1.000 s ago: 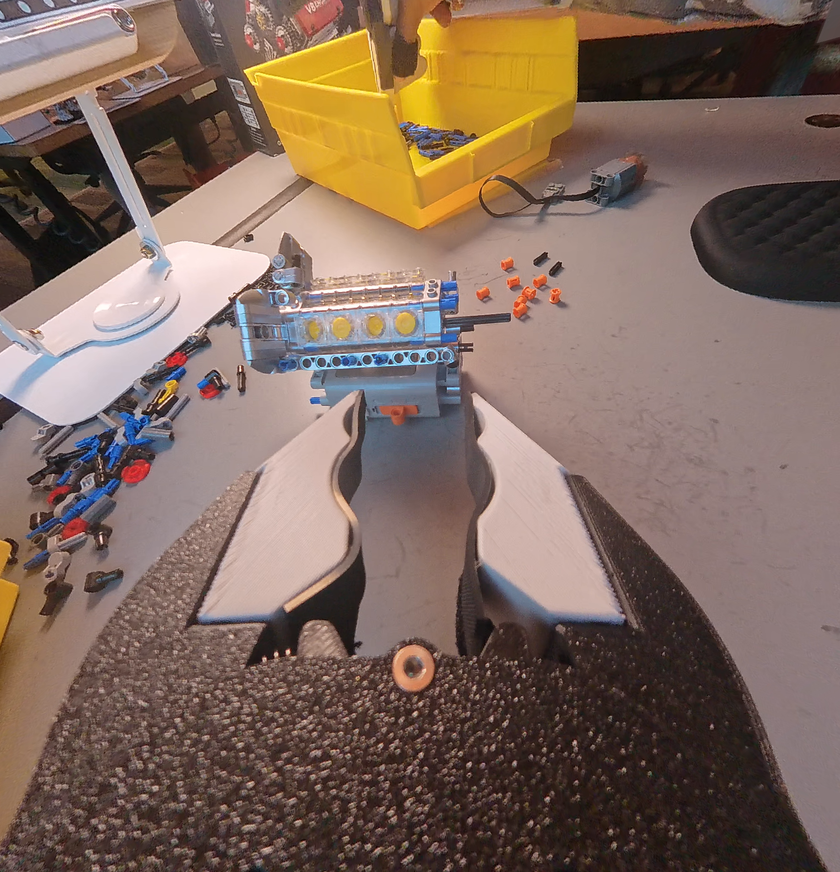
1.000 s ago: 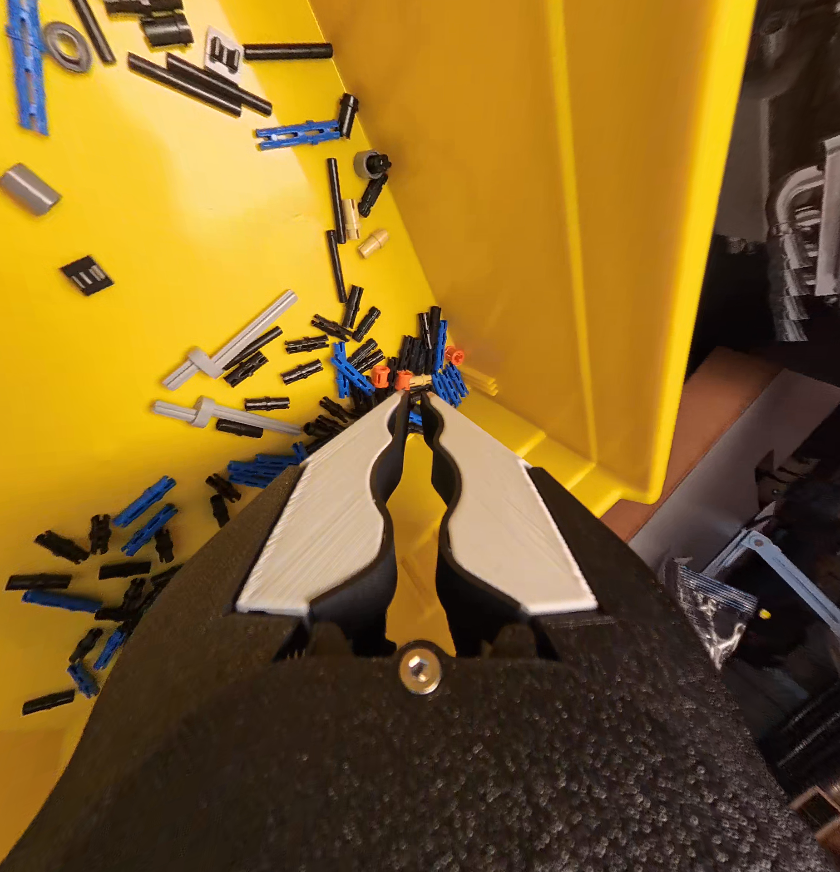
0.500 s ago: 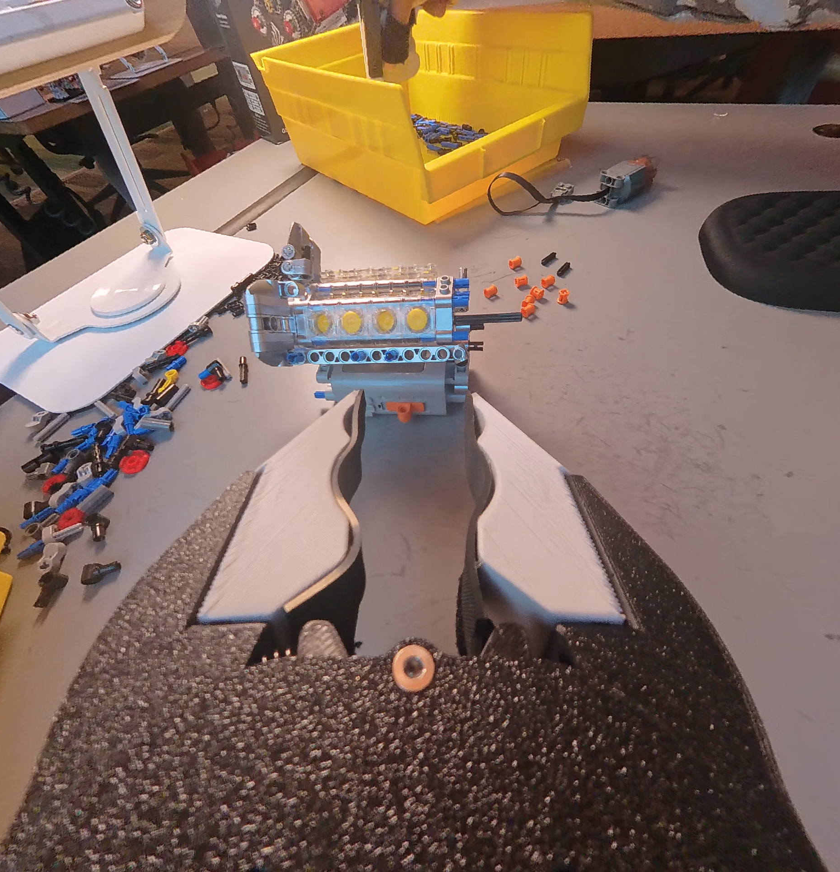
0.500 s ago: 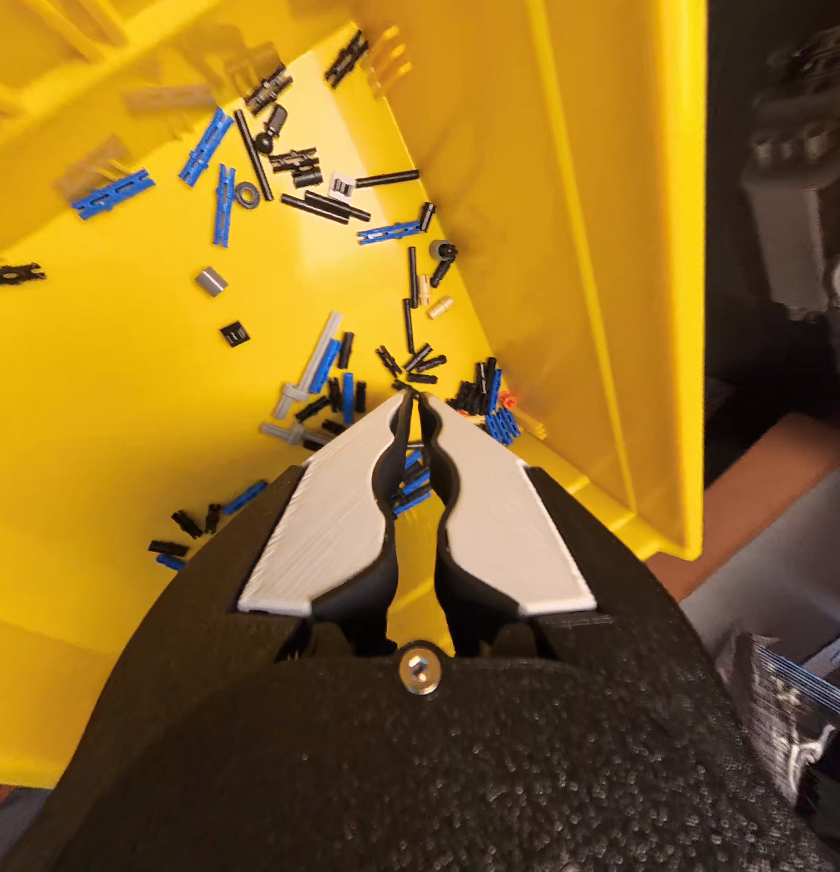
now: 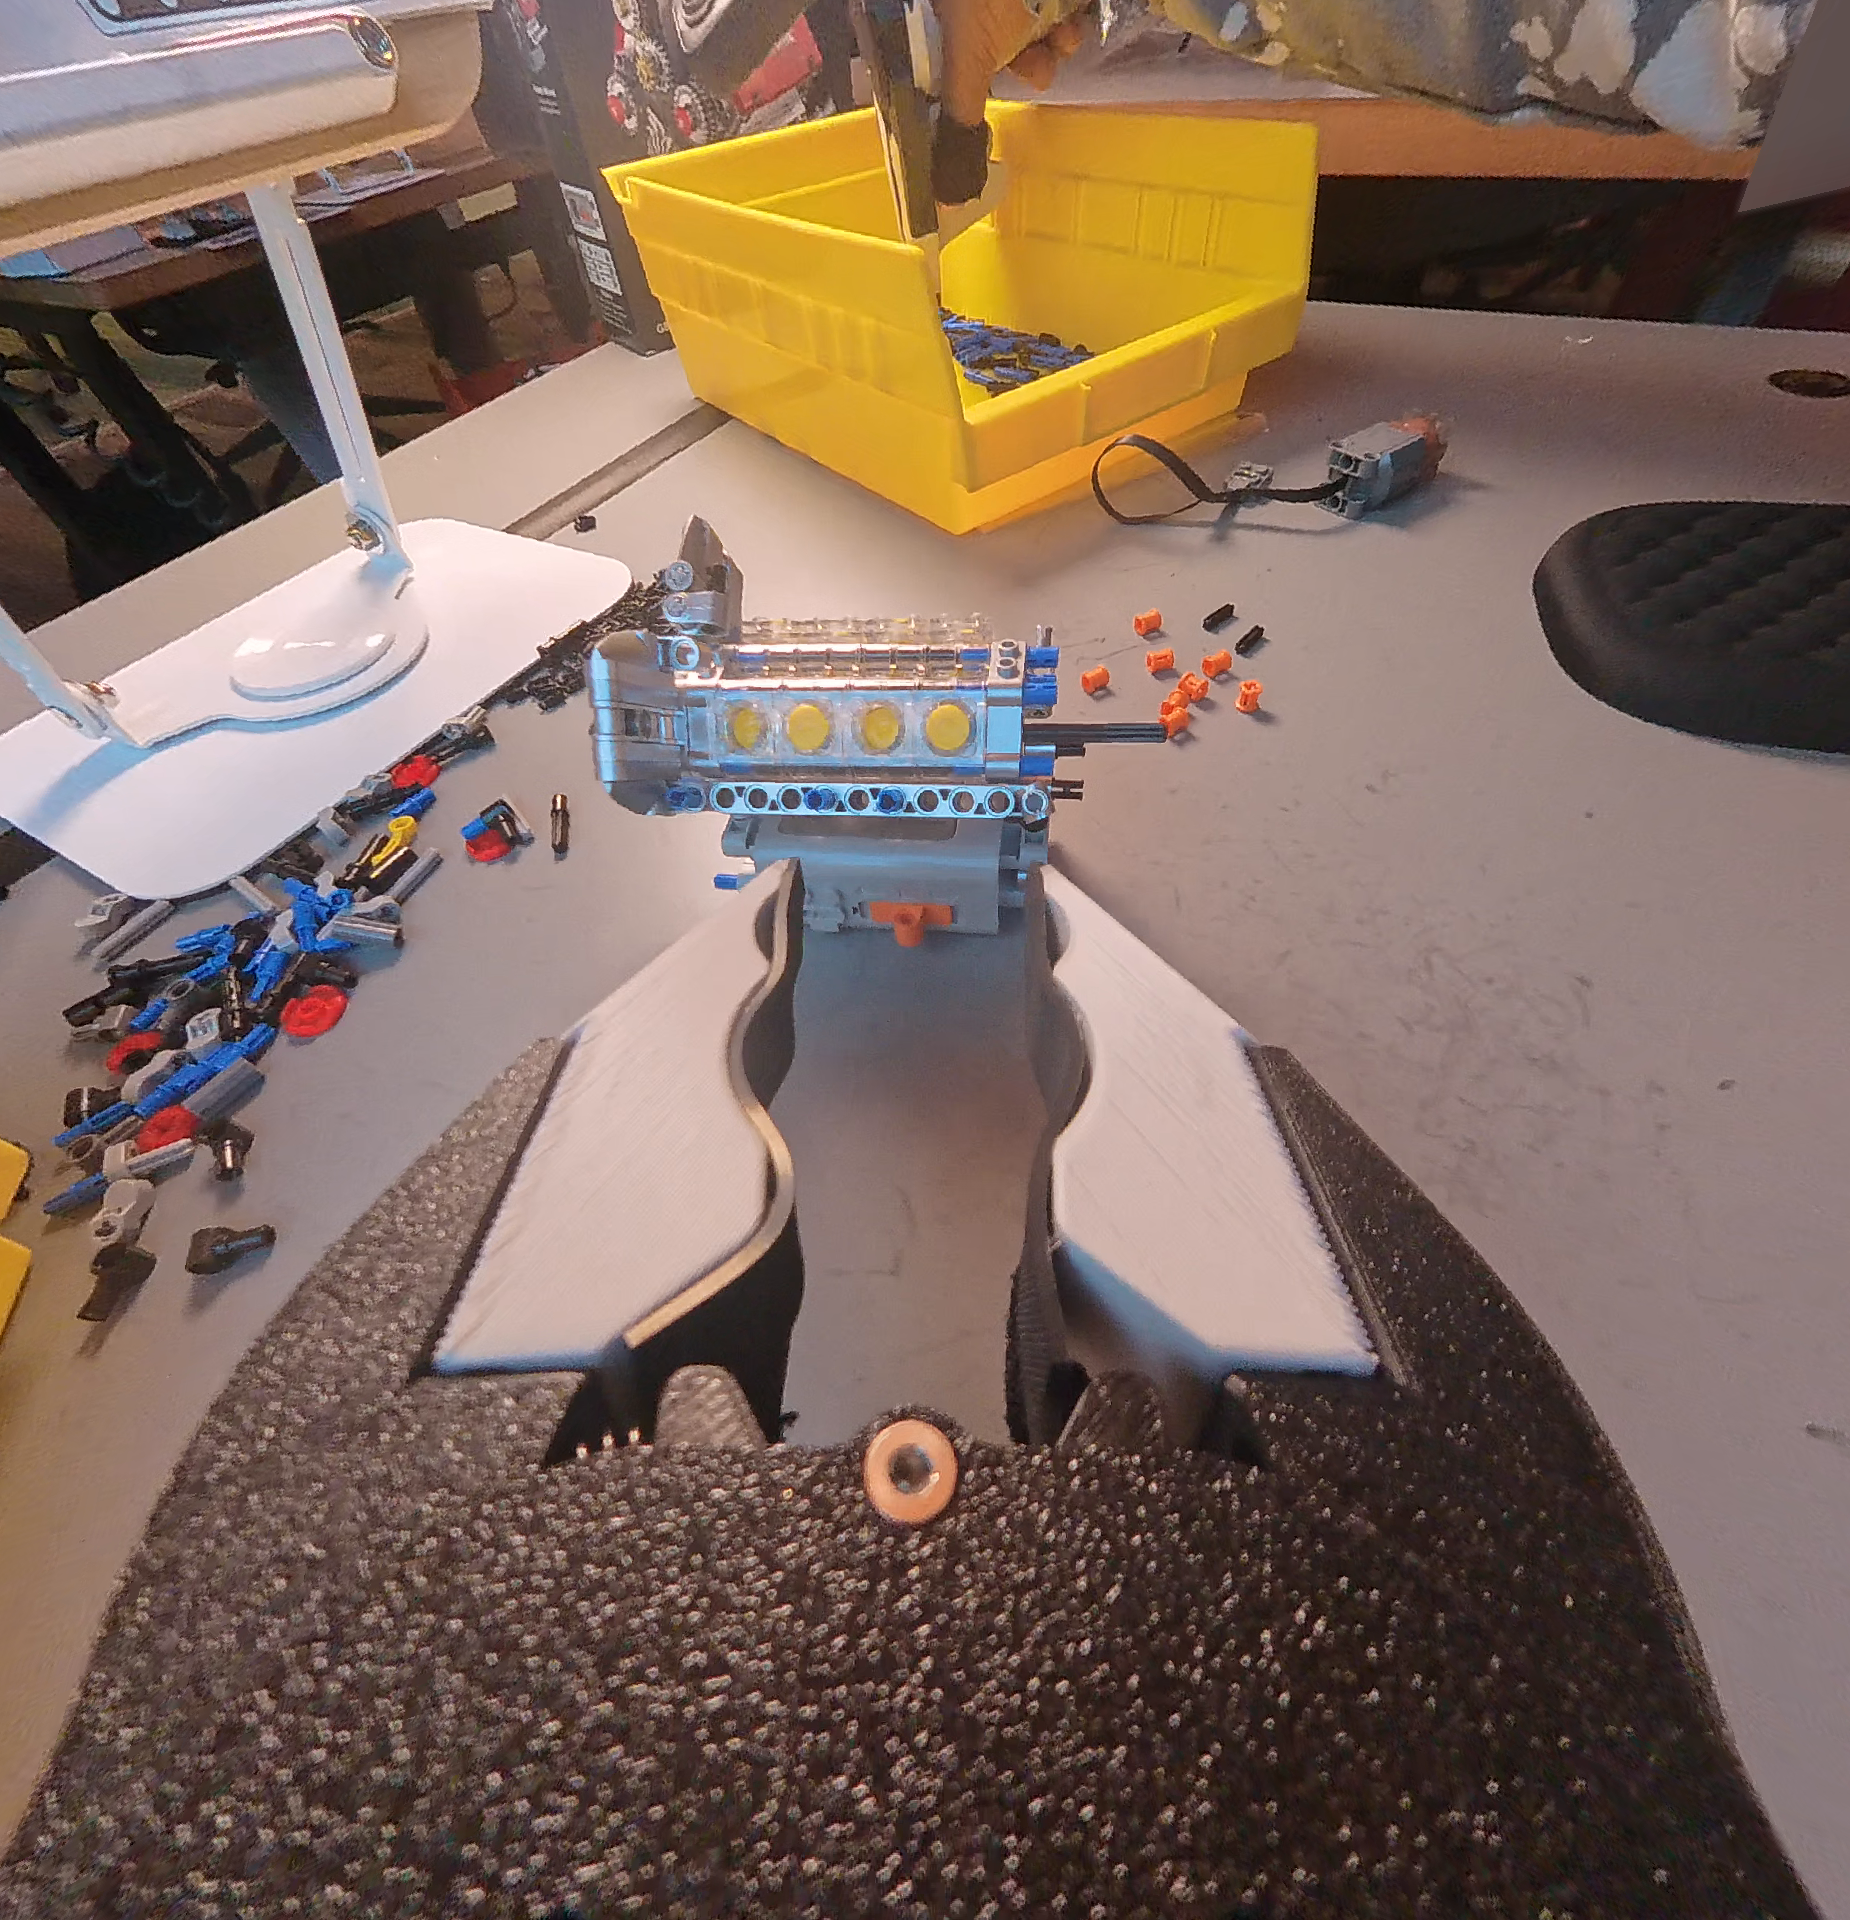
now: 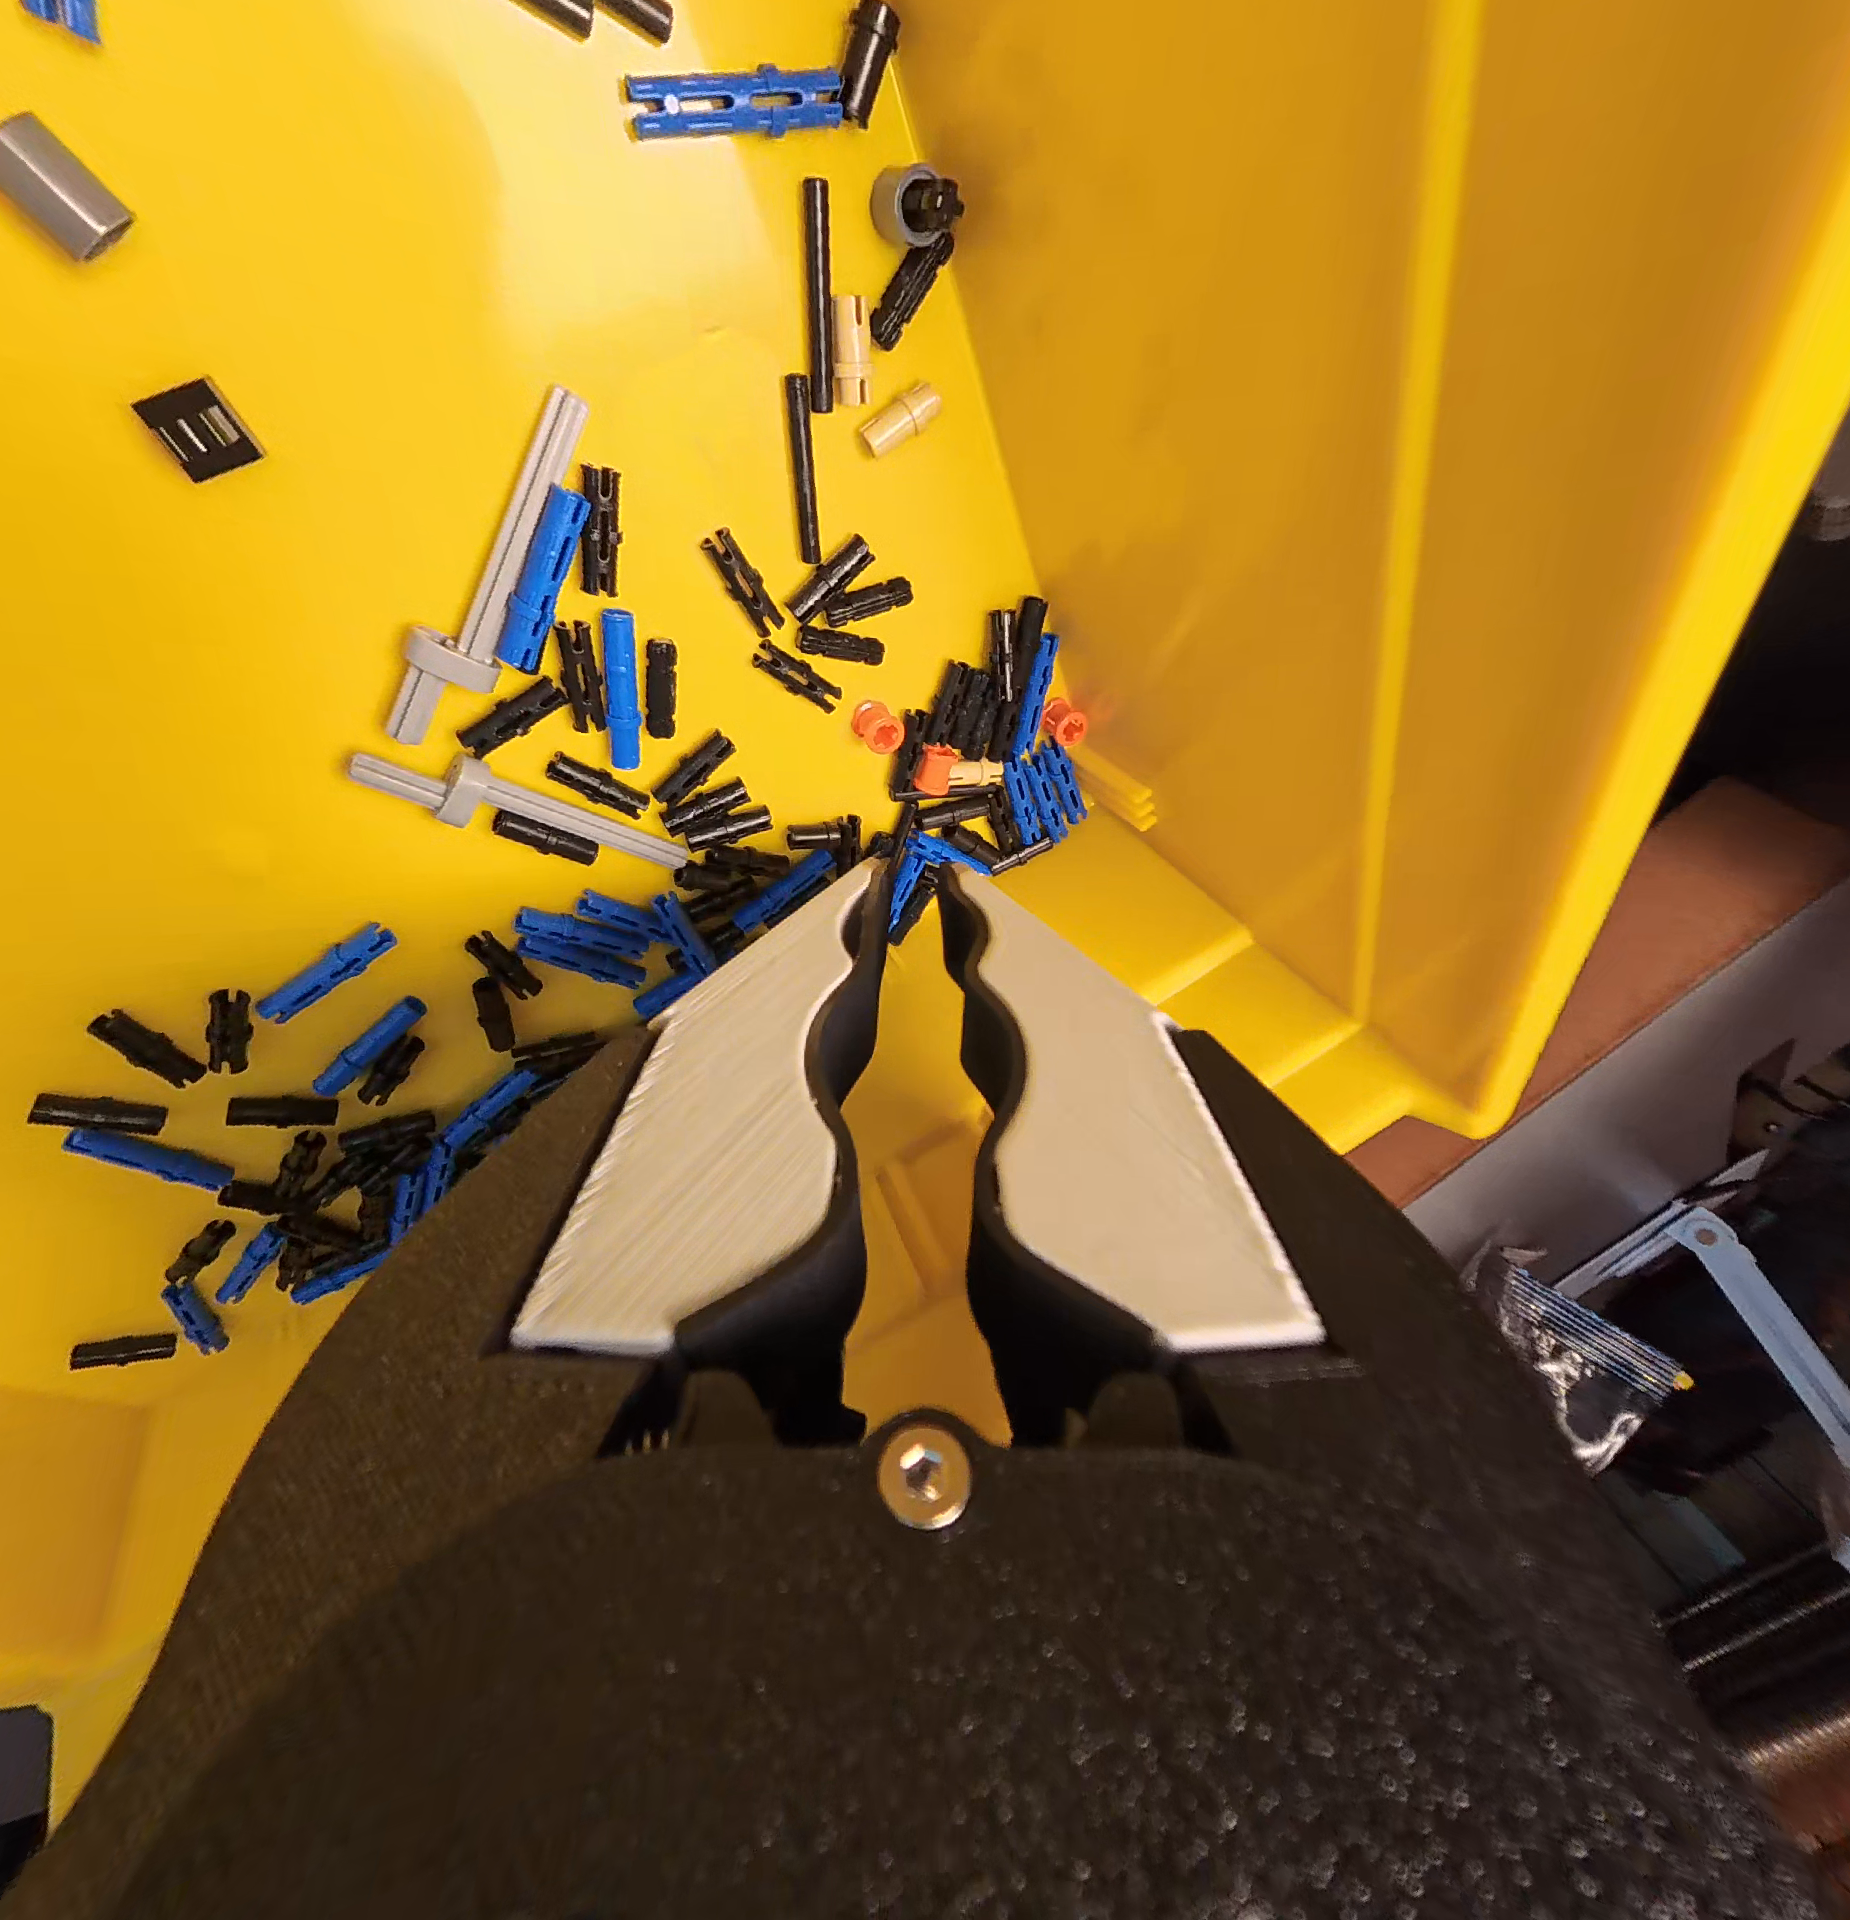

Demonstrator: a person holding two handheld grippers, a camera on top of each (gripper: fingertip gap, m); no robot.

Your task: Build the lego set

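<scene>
Left gripper (image 5: 913,894): fingers spread wide, one either side of the grey base block of the brick-built engine model (image 5: 827,727). Whether the tips press on the block cannot be told; nothing is lifted.
Right gripper (image 6: 910,883): down inside the yellow bin (image 6: 1316,416), tips a narrow gap apart. A thin black pin stands up at the left tip and blue pins (image 6: 926,873) lie in the gap; whether anything is gripped cannot be told.
Ahead of right tips: corner heap of black pins (image 6: 988,691) and blue ones, with orange bushes (image 6: 879,727) and a tan pin (image 6: 968,771) among them.
Left of right gripper: grey axles (image 6: 505,582) and scattered pins on the bin floor.
Model: stands on the grey table (image 5: 1420,1039), just ahead of the left gripper; four yellow discs along its side, black axle sticking out to the right.
Right of model: loose orange bushes (image 5: 1175,686); beyond them a grey motor with cable (image 5: 1378,457).
Left of left gripper: spread of blue, black and red parts (image 5: 225,997), white lamp base (image 5: 277,686).
Progress: model part-built and standing; many parts lie loose on the table and in the bin, so plenty appears unassembled.
</scene>
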